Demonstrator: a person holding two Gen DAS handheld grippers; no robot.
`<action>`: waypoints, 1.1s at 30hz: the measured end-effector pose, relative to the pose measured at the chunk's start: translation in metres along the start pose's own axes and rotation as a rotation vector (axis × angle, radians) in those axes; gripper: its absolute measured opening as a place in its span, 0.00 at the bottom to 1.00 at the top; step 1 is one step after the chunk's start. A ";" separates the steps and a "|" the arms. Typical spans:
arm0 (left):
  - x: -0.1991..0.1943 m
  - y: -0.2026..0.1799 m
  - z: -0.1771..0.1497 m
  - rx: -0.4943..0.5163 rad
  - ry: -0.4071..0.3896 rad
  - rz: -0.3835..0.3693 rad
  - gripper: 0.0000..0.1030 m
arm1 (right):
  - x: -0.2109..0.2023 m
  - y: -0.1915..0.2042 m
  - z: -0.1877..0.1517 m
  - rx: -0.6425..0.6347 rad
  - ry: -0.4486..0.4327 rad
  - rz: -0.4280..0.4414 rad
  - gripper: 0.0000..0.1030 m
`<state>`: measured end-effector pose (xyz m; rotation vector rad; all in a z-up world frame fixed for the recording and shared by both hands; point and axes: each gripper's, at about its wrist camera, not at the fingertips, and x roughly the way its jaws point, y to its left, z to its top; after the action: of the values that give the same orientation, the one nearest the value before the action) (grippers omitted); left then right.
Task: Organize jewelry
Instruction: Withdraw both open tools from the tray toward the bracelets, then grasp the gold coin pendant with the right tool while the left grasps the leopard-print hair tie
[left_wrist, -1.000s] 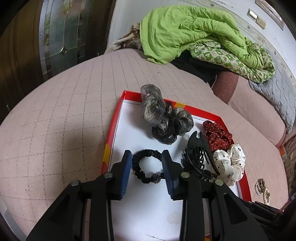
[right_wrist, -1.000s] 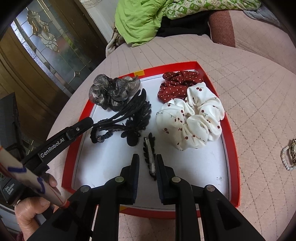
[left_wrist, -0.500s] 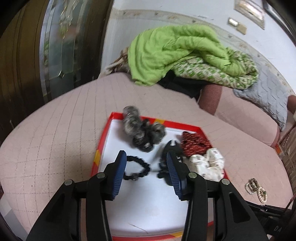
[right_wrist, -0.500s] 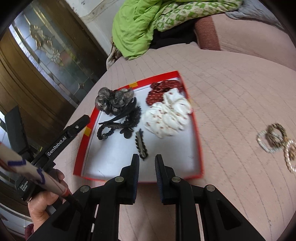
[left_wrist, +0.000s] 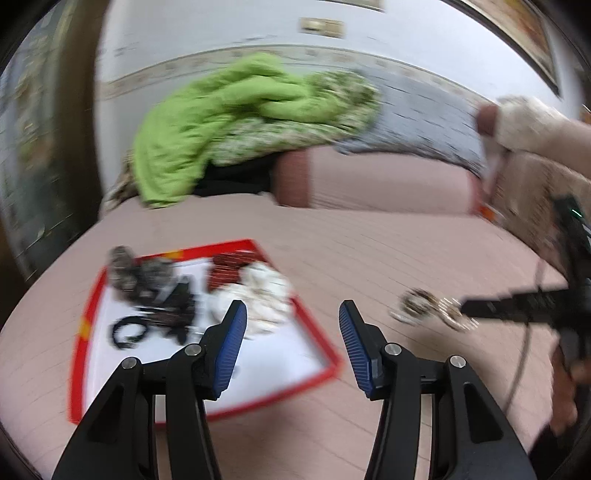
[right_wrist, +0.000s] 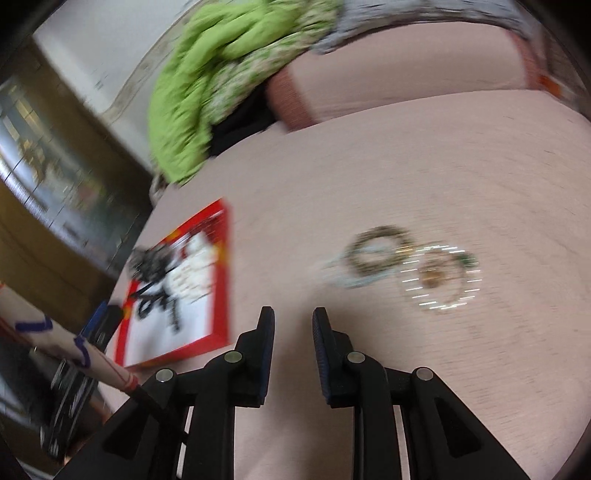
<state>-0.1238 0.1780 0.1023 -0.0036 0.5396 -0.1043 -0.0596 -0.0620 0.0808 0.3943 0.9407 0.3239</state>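
Observation:
A red-rimmed white tray (left_wrist: 317, 341) lies on the pink quilted bed and holds a grey scrunchie (left_wrist: 122, 266), black hair clips (left_wrist: 173, 306), a black hair tie (left_wrist: 127, 332), a red dotted scrunchie (left_wrist: 227, 267) and a white dotted scrunchie (left_wrist: 264, 295). The tray also shows in the right wrist view (right_wrist: 221, 280). Several beaded bracelets (right_wrist: 402, 266) lie loose on the bed right of the tray; they also show in the left wrist view (left_wrist: 428, 308). My left gripper (left_wrist: 291, 325) is open and empty above the tray's right edge. My right gripper (right_wrist: 293, 325) is open and empty, short of the bracelets. Both views are blurred.
A green blanket (left_wrist: 221, 122) and a grey quilt (left_wrist: 417, 118) are heaped at the back by the wall. A pink bolster (left_wrist: 369, 181) lies behind the bed surface. A dark wooden door (right_wrist: 44, 206) stands at the left. The right gripper's body (left_wrist: 524, 306) crosses the left wrist view.
Both grippers have pulled back from the tray and swung right toward the bracelets. The left gripper's jaws have opened wider. The right gripper's jaws have opened a little.

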 end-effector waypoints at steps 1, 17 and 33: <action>0.002 -0.011 -0.003 0.024 0.015 -0.031 0.50 | -0.002 -0.011 0.002 0.019 -0.006 -0.010 0.22; 0.038 -0.069 -0.013 0.066 0.146 -0.172 0.50 | 0.025 -0.102 0.031 0.212 0.032 -0.014 0.22; 0.043 -0.071 -0.010 0.058 0.171 -0.200 0.51 | 0.059 -0.063 0.027 -0.104 0.085 -0.277 0.27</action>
<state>-0.0990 0.1035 0.0736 0.0078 0.7058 -0.3170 0.0011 -0.0975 0.0240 0.1526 1.0435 0.1362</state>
